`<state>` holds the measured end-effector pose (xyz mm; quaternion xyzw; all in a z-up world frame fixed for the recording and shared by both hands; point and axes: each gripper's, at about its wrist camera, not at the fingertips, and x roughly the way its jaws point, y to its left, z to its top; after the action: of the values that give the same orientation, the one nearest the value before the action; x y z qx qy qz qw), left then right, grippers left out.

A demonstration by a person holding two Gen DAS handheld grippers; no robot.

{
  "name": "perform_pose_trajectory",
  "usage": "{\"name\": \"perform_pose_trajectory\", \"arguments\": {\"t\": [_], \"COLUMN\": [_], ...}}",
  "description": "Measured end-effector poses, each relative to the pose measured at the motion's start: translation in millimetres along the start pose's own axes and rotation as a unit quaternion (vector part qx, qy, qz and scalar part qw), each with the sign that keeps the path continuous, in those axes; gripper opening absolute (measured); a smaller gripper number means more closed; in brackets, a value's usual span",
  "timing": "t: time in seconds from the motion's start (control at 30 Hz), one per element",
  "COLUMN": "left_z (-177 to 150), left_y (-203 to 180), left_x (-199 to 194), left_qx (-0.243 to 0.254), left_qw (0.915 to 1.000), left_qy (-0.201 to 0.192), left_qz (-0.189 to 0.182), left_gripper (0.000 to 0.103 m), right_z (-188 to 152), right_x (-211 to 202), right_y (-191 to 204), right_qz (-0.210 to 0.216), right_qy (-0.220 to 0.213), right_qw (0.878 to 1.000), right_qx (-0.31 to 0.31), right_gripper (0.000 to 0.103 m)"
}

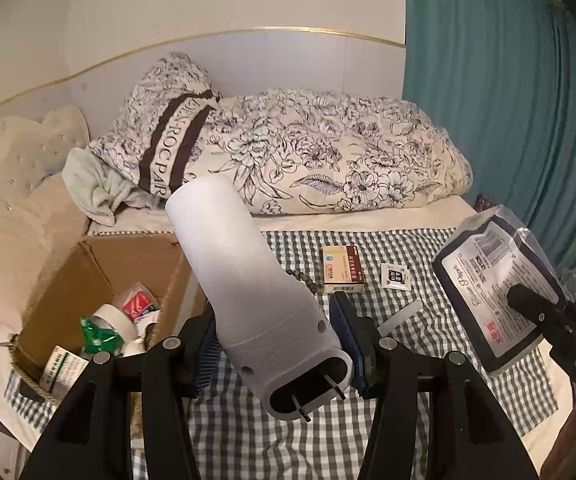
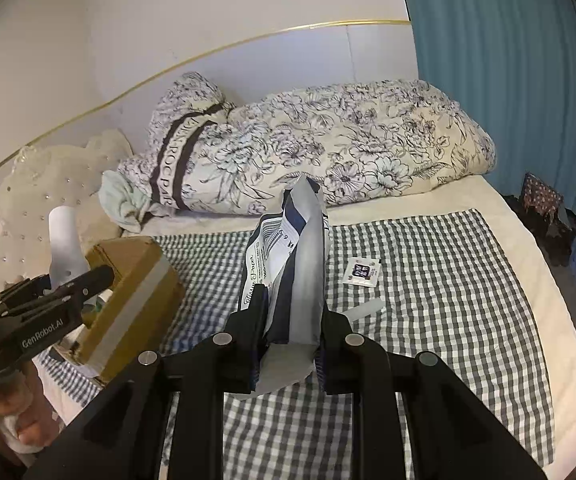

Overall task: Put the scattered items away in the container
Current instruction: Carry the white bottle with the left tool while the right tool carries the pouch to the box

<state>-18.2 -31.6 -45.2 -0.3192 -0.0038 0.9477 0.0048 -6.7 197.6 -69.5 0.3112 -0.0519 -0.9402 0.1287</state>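
while the left view shows the box's (image 1: 88, 276) contents – the right doesn't.

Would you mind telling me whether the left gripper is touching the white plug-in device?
Touching. The left wrist view shows the left gripper closed on the white plug-in device, a blue finger pad pressed against each side, holding it off the checkered cloth.

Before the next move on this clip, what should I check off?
1. Left tool shut on white plug-in device: ok.
2. Right tool shut on tissue pack: ok.
3. Cardboard box open, space inside: ok.
4. Device directly over the box: not ok, it is beside it.
5. Medicine box, sachet off the checked cloth: not ok.
6. Grip firmness: cannot tell.
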Motion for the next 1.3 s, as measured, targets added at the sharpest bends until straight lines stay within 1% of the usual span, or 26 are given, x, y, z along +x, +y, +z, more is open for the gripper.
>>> {"name": "perform_pose_trajectory", "arguments": {"t": [0.07,0.17,0.3,0.6,0.83,1.07,1.3], "left_z": [-2,-5,-6,0,1,-2,-3], "left_y": [3,7,15,57,109,167,206], "left_x": [-4,-9,-12,-9,-2,7,20], "left_qx": [0.002,0.006,0.014,-0.014,-0.041,-0.057,-0.077], "left_qw": [1.0,1.0,0.9999,0.9997,0.9984,0.9954,0.9931], "left_qy": [-0.003,-0.001,-0.008,-0.009,0.0,0.018,0.027], "left_qz": [0.001,-0.001,0.004,0.016,0.04,0.075,0.084], "left_gripper": [0.053,0.053,0.053,0.053,0.053,0.053,0.053], "right_z": [-2,-8,-9,1,14,22,21], "right_x": [-3,-2,1,18,38,66,90], "right_y": [6,9,16,54,104,157,208], "right_qz": [-0.001,0.009,0.005,0.007,0.027,0.065,0.088], "right_qy": [-0.006,-0.001,0.002,0.004,0.005,0.005,0.018], "right_qw": [1.0,1.0,1.0,1.0,0.998,0.996,0.99], "right_qx": [0.0,0.016,0.018,-0.012,-0.049,-0.069,-0.112], "right_gripper": [0.02,0.02,0.02,0.02,0.02,0.02,0.02]}}
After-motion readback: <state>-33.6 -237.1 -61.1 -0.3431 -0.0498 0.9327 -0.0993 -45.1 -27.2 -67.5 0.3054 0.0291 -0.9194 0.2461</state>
